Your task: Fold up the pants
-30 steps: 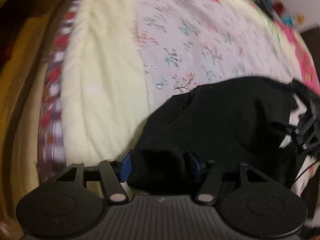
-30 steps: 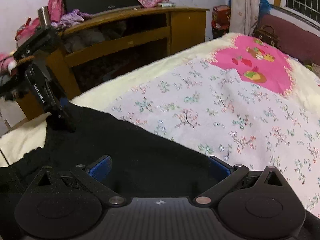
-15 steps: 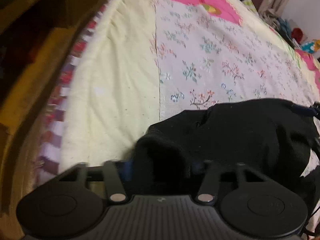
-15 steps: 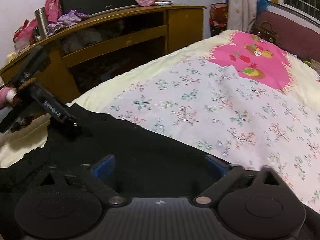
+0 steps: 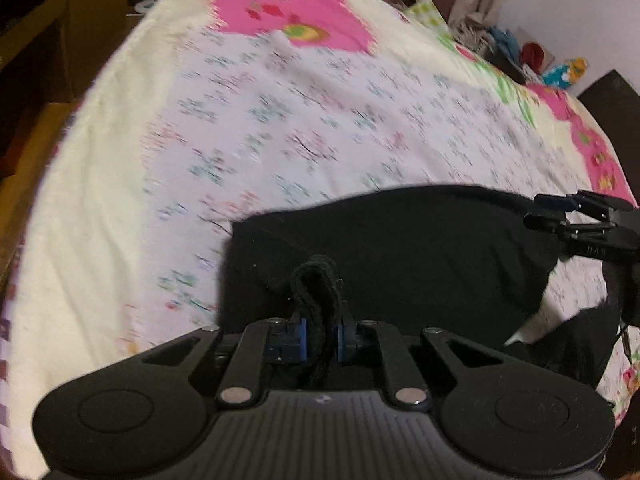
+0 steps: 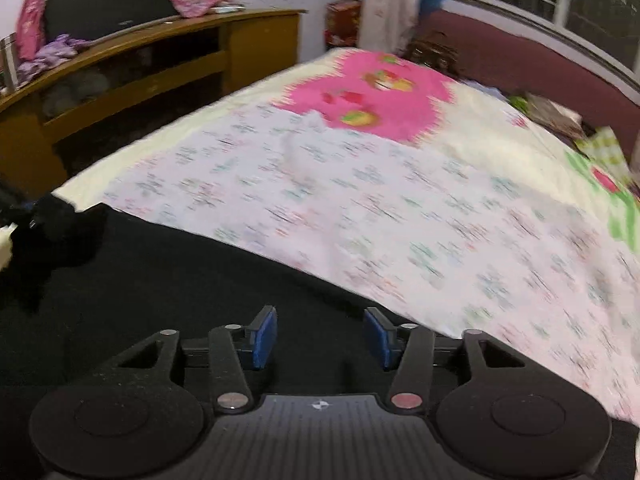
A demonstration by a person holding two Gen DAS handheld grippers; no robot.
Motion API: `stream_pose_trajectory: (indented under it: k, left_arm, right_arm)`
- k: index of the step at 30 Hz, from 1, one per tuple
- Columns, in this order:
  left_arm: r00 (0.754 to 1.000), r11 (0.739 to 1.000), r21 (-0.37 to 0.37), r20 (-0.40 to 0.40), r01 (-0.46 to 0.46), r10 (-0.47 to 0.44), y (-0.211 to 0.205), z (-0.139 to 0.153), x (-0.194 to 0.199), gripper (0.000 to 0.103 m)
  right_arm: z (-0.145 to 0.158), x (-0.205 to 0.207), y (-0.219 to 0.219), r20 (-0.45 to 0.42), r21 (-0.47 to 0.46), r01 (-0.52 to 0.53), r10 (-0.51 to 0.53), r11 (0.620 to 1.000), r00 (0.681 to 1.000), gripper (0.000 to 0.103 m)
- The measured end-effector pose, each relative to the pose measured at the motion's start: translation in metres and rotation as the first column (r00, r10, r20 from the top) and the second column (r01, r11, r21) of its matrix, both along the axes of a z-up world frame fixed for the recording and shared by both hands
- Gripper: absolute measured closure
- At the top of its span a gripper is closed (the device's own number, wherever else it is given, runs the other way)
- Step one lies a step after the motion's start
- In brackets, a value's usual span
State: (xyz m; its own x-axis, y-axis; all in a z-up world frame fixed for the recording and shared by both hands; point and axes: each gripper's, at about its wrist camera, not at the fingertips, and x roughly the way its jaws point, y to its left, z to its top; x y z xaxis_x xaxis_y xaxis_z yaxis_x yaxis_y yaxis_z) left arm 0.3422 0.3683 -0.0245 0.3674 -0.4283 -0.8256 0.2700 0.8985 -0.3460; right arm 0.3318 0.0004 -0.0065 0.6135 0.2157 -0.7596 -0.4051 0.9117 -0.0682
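Note:
Black pants (image 5: pixel 400 252) lie on the near part of the bed. My left gripper (image 5: pixel 320 338) is shut on a bunched edge of the pants, which sticks up between its blue pads. The pants also fill the lower left of the right wrist view (image 6: pixel 160 280). My right gripper (image 6: pixel 320 338) is open, its blue pads (image 6: pixel 264 336) apart over the black cloth, with nothing clamped between them. The right gripper also shows at the right edge of the left wrist view (image 5: pixel 576 220).
The bed carries a floral quilt (image 6: pixel 400 200) with pink patches (image 6: pixel 372 92). A wooden shelf unit (image 6: pixel 140 68) with clothes stands beyond the bed's left side. A maroon headboard (image 6: pixel 520 56) and a window are at the back right.
My left gripper closed on the pants edge and both grippers swung toward the middle of the bed. My right gripper's pads narrowed but stay apart. The left gripper left the right view.

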Motion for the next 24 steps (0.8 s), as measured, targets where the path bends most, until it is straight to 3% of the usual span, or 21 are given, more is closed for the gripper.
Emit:
stream_pose_trajectory:
  k: [2, 5, 10, 12, 18, 24]
  left_arm:
    - [1.0, 1.0, -0.003, -0.004, -0.005, 0.005, -0.005, 0.004, -0.008, 0.082]
    - [0.999, 0.997, -0.065, -0.008, -0.037, 0.037, -0.003, 0.016, -0.021, 0.082]
    - [0.996, 0.96, -0.266, 0.001, -0.083, 0.086, -0.008, 0.048, -0.048, 0.082]
    - [0.997, 0.946, -0.314, -0.001, -0.079, 0.083, -0.019, 0.057, -0.059, 0.082]
    - [0.999, 0.943, -0.33, -0.036, -0.042, 0.032, -0.066, 0.049, -0.061, 0.082]
    - [0.998, 0.954, -0.299, -0.066, -0.024, 0.005, -0.105, 0.034, -0.054, 0.082]
  right_arm:
    - [0.0, -0.007, -0.015, 0.006, -0.021, 0.013, -0.013, 1.0, 1.0, 0.055]
    - [-0.001, -0.011, -0.035, 0.008, -0.053, 0.027, -0.027, 0.998, 1.0, 0.055]
    - [-0.001, -0.011, -0.084, 0.014, -0.173, 0.054, -0.052, 0.983, 0.999, 0.054]
    - [0.0, -0.01, -0.115, 0.001, -0.201, 0.096, -0.098, 0.975, 0.995, 0.054]
    - [-0.002, -0.009, -0.209, -0.039, -0.202, 0.26, -0.273, 0.944, 0.961, 0.053]
    - [-0.027, 0.003, -0.272, -0.024, -0.234, 0.363, -0.378, 0.902, 0.925, 0.053]
